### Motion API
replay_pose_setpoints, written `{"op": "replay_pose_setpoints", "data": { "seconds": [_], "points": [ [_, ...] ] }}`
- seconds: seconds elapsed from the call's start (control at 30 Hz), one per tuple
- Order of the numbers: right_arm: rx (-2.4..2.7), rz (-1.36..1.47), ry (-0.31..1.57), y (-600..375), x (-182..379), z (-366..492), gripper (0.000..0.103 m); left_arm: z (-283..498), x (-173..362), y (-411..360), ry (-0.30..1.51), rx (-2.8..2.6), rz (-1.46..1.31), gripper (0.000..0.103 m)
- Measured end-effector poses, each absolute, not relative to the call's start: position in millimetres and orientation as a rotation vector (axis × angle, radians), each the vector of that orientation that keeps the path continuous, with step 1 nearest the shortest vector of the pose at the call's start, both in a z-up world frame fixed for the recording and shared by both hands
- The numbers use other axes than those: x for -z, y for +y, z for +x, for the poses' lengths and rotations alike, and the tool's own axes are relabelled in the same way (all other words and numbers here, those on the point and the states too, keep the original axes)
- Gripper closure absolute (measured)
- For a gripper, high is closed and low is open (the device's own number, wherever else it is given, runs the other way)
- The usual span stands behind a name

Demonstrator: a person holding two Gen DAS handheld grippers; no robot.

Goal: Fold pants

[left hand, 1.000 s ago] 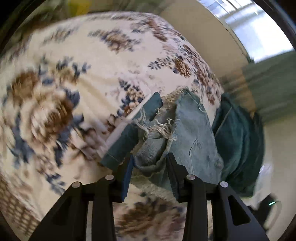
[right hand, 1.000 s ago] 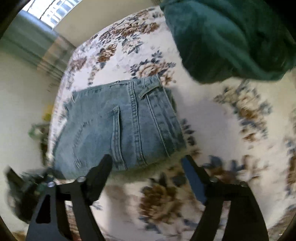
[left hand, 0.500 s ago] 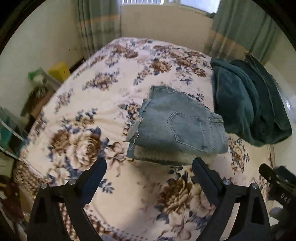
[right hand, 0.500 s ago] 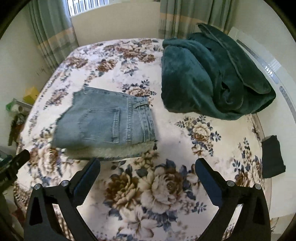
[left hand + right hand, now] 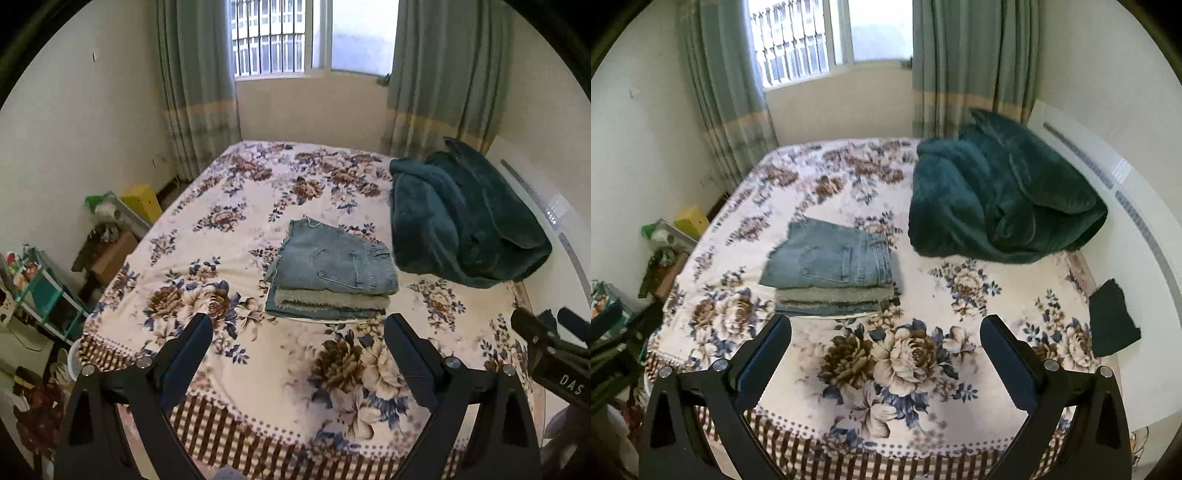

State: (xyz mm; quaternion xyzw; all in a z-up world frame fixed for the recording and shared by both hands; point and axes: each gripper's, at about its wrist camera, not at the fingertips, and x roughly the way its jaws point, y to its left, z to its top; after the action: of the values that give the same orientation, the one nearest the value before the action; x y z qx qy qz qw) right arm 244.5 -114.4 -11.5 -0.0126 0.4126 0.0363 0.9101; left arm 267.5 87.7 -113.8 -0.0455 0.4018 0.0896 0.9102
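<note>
Both grippers hang level above the foot of the bed, pointed forward across the mattress toward the window, and neither touches anything. We see the left gripper (image 5: 298, 332) with its two fingers spread wide and nothing between them but the floral bedspread (image 5: 229, 236); the right gripper (image 5: 886, 334) is spread just as wide, likewise empty. In the left wrist view, a black part of the right gripper's body shows at about 4 o'clock, lettered "DAS".

We find the jeans (image 5: 332, 267) folded into a compact stack of layers, a back pocket on top and frayed pale edges facing us. In the left wrist view they lie just past the fingertips at about 12 o'clock from the gap; in the right wrist view the same jeans (image 5: 831, 266) sit toward 11 o'clock, nearer the left finger. They rest flat on the bedspread, well apart from both grippers.

Just beside the jeans, at 2 o'clock, a dark green blanket (image 5: 997, 203) lies heaped near the headboard (image 5: 1137, 221). A small dark cloth (image 5: 1112, 317) sits at the bed's right edge at 3 o'clock. Green curtains (image 5: 195, 92) frame the window (image 5: 280, 37).
</note>
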Motion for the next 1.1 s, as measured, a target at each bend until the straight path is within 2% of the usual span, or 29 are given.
{"op": "replay_pose_setpoints", "data": {
  "seconds": [0.2,0.5,0.7,0.83,1.1],
  "points": [
    [-0.108,-0.053,0.785,-117.0,-41.1,174.7,0.0,209.8,74.0,74.6,0.756,-0.179,-0.074,0.008],
    [-0.112,-0.052,0.719,-113.2,-101.9,107.7,0.0,170.1,39.8,70.8,0.695,-0.168,-0.068,0.008],
    [-0.095,-0.039,0.695,-108.6,-118.0,94.0,0.0,158.5,32.1,75.7,0.673,-0.152,-0.078,0.008],
    [-0.078,-0.032,0.689,-107.9,-120.8,90.5,0.0,150.6,30.8,79.7,0.674,-0.166,-0.085,0.002],
    [-0.087,-0.034,0.704,-105.6,-116.1,93.4,0.0,144.3,29.0,84.3,0.657,-0.195,-0.071,0.001]
  ]
}}
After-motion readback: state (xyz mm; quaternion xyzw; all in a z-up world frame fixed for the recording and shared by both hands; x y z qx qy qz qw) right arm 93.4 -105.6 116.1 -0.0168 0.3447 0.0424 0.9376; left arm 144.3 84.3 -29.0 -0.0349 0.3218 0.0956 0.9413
